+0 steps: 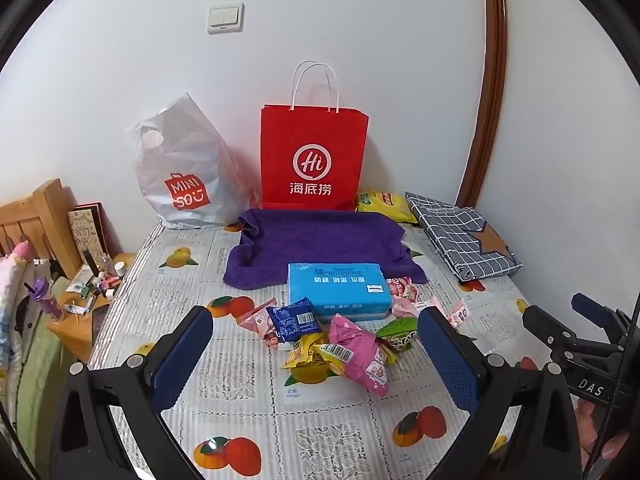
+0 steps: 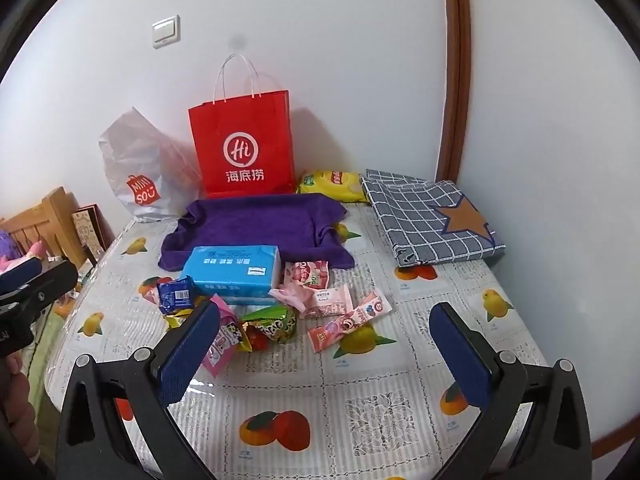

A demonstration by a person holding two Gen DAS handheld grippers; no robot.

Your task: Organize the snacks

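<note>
White wall up top, fruit-print tablecloth (image 1: 248, 364) below. Snack packets (image 1: 340, 340) piled mid-frame by blue tissue pack (image 1: 338, 284). Left gripper (image 1: 316, 356) and right gripper (image 2: 324, 354) both spread wide, holding nothing.

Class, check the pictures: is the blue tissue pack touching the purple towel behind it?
Touching. In the right wrist view the blue tissue pack overlaps the purple towel's front edge, no tablecloth showing between them.

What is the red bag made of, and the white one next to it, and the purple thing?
The red Haidilao bag looks like matte paper: stiff, flat sides, sharp creases, twisted cord handles. The white Miniso bag seems thin glossy plastic: crinkled, slumped, faintly see-through. The purple towel looks like soft fuzzy cloth, probably microfibre or terry, with rumpled edges.
</note>
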